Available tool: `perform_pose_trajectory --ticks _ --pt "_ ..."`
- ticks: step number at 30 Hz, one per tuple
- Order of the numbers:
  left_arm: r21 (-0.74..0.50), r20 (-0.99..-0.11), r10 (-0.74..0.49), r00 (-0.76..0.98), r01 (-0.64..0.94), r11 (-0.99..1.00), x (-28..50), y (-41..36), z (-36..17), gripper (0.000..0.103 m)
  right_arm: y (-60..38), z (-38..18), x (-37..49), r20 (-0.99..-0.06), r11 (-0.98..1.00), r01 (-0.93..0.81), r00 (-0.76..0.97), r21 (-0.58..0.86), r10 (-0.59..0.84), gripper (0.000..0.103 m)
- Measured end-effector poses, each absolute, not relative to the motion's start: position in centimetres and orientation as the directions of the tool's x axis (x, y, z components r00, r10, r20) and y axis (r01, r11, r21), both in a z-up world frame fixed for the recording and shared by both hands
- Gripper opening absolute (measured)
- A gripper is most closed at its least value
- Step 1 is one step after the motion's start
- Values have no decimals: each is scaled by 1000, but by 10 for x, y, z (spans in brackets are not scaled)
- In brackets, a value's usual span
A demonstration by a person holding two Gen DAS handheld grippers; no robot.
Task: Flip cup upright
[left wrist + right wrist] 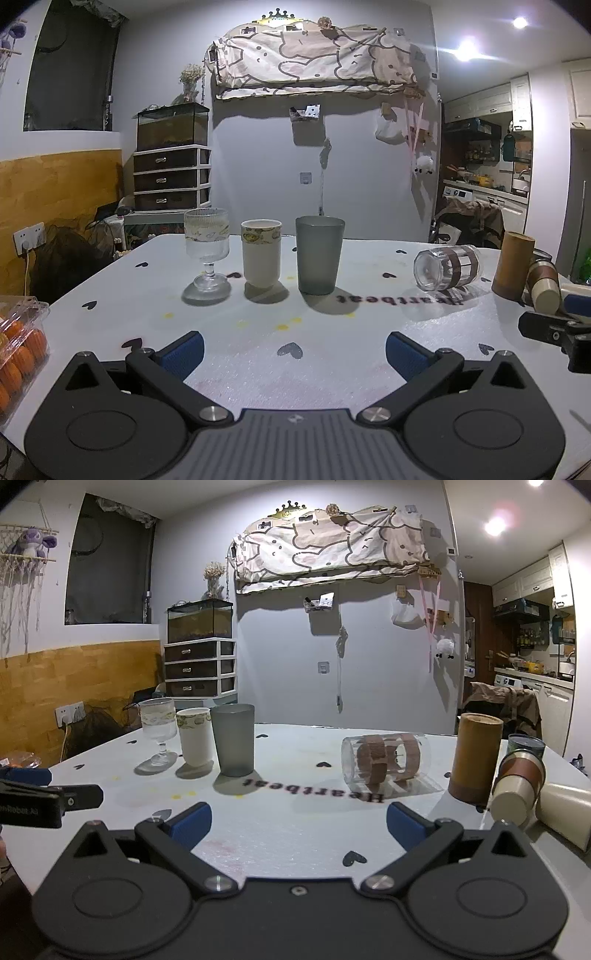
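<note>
The left gripper (294,350) gapes wide, holding nothing. The right gripper (299,821) is equally wide and empty. The clear brown-banded glass cup (386,762) lies sideways on the white table (295,834).

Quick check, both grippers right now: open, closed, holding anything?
Left gripper: open, holding nothing, above the table.
Right gripper: open, holding nothing; the glass cup lies untouched.

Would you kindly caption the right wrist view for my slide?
Open right gripper faces a clear glass lying on its side, three cups upright at left.
</note>
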State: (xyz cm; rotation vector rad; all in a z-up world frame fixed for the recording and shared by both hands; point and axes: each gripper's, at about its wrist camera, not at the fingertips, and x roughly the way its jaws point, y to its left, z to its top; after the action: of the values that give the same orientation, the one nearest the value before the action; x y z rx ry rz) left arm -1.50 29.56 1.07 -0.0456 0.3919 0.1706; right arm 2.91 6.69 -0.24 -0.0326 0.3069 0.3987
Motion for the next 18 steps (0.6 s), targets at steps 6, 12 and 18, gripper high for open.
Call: perform_pose_trajectory --ticks 6,12,18 --pt "-10 -386 154 910 -171 985 -15 296 9 103 67 -2 28 -300 923 -384 877 30 375 102" --pt "-9 -390 153 908 -170 985 -15 296 6 103 64 -2 28 -298 926 -376 880 38 369 102" --pt "-6 -391 151 908 -167 986 -15 294 5 103 63 -2 28 -297 926 -375 881 41 369 102"
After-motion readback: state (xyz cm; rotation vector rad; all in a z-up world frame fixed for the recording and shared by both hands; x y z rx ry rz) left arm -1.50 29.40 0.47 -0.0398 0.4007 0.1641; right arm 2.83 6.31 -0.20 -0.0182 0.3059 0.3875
